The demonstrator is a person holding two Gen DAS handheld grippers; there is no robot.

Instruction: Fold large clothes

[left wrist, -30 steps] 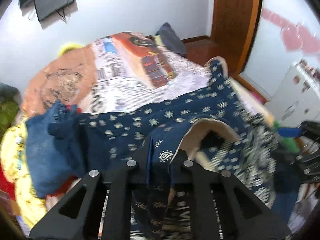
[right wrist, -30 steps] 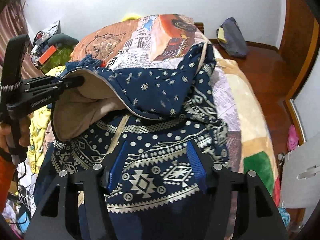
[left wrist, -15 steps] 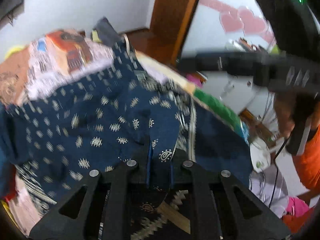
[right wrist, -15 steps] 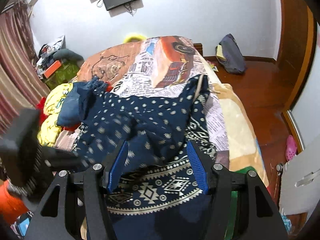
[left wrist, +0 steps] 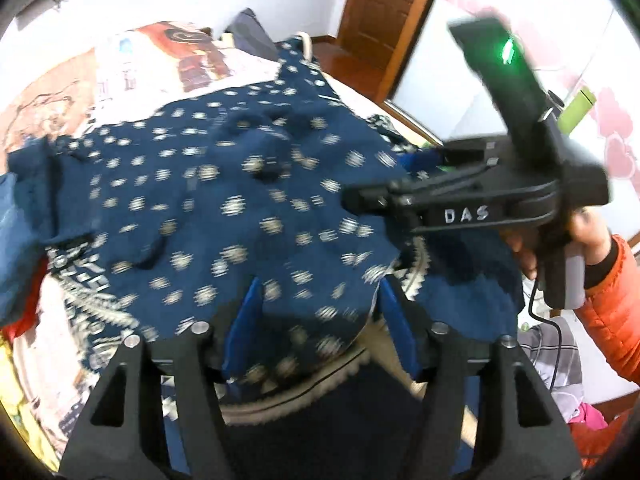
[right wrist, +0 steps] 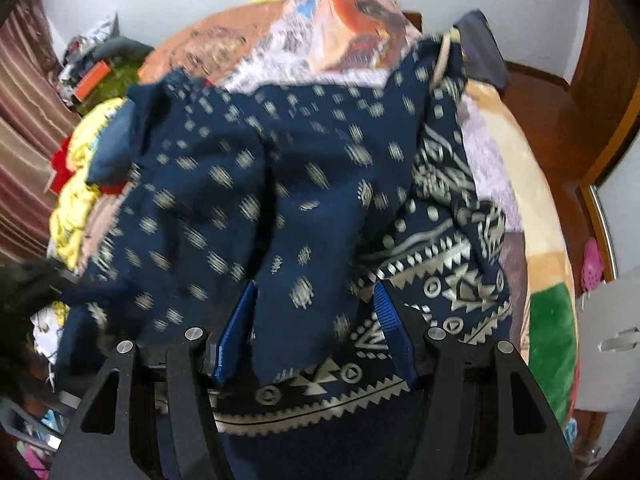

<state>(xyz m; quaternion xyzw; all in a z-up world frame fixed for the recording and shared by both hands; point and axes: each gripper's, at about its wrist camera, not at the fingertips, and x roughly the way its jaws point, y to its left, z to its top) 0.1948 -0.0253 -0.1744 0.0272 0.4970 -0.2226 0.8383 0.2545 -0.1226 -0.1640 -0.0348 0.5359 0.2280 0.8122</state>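
A large navy garment (left wrist: 224,208) with pale dots and a patterned border lies folded over on the bed; it also shows in the right wrist view (right wrist: 304,184). My left gripper (left wrist: 318,292) is open, its blue pads apart over the garment's folded edge. My right gripper (right wrist: 314,296) is open too, with a fold of the cloth lying between its pads. In the left wrist view the right gripper's fingers (left wrist: 384,198) reach in from the right, just above the garment.
The bed is covered by a printed orange and white blanket (right wrist: 320,36). Yellow, red and blue clothes (right wrist: 76,184) are piled at its left side. A dark bag (right wrist: 484,48) lies on the wooden floor beyond. A brown door (left wrist: 384,12) stands at the back.
My left gripper let go of the navy cloth and opened. The lifted flap has come down flat over the garment. The right gripper moved in over the fold.
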